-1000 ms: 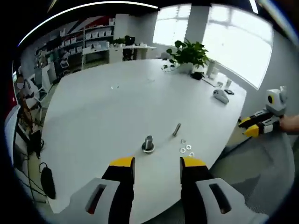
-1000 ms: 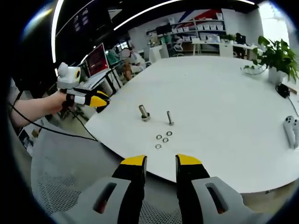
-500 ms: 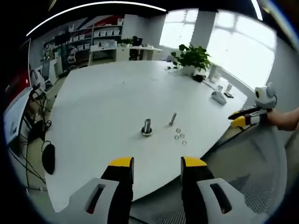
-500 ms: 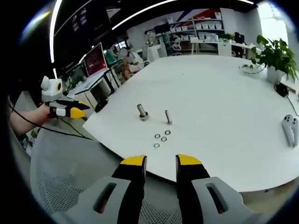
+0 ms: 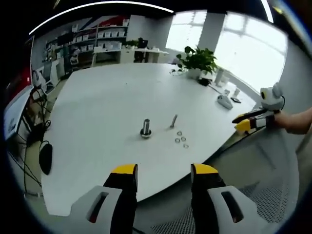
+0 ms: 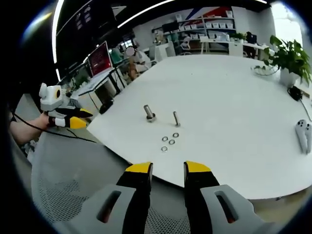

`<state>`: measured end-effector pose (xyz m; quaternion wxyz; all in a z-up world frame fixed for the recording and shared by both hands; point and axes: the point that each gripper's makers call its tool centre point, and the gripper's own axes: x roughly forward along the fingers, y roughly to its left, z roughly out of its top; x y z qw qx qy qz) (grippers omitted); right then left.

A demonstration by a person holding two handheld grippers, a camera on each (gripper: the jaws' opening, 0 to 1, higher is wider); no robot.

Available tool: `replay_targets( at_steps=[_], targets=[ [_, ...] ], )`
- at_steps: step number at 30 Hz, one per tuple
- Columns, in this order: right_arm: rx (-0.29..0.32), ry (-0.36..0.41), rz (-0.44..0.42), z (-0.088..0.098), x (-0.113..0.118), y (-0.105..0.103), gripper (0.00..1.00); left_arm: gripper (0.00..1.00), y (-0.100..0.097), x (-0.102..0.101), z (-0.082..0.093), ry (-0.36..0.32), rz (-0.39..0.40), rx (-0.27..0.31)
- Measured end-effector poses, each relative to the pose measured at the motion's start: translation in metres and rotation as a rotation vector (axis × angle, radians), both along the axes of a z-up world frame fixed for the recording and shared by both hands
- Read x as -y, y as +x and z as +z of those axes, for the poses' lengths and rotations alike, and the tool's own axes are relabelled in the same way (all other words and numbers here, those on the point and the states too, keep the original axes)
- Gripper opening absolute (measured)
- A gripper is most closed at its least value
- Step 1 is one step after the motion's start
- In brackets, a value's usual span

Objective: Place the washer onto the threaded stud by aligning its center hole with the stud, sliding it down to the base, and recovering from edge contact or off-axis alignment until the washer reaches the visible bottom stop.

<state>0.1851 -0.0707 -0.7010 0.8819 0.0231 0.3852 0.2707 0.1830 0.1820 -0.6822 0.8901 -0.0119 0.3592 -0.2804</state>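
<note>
Hovering off the white table's [image 5: 97, 97] edge, left gripper [image 5: 160, 170] and right gripper [image 6: 163, 168] both have jaws apart, empty. Washers [image 6: 168, 141] lie loose on the table just beside the upright threaded stud [image 6: 176, 118]; a bolt-like piece [image 5: 146, 128] stands near.

Bright windows [image 5: 243, 36], white table [image 5: 107, 97], wall shelves [image 6: 214, 24]

Open-plan office or lab: large white table [image 5: 97, 102], shelves [image 6: 214, 27] of boxes, monitor [image 6: 99, 59] at desk, potted plant [image 5: 197, 58], big windows [image 5: 243, 44].
</note>
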Motion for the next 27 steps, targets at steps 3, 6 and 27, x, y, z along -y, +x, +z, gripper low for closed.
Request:
replay_targets(
  at_steps=[3, 6, 27],
  targets=[
    [0.005, 0.014, -0.019, 0.002, 0.0, 0.002, 0.27, 0.36, 0.0, 0.001, 0.001, 0.003, -0.015, 0.005],
    [-0.002, 0.008, -0.002, 0.001, -0.001, 0.002, 0.27, 0.37, -0.001, 0.004, 0.001, 0.003, -0.027, 0.006],
    [-0.019, -0.032, 0.033, -0.006, -0.002, -0.003, 0.27, 0.38, 0.006, -0.007, 0.001, 0.028, -0.021, 0.047]
  ],
)
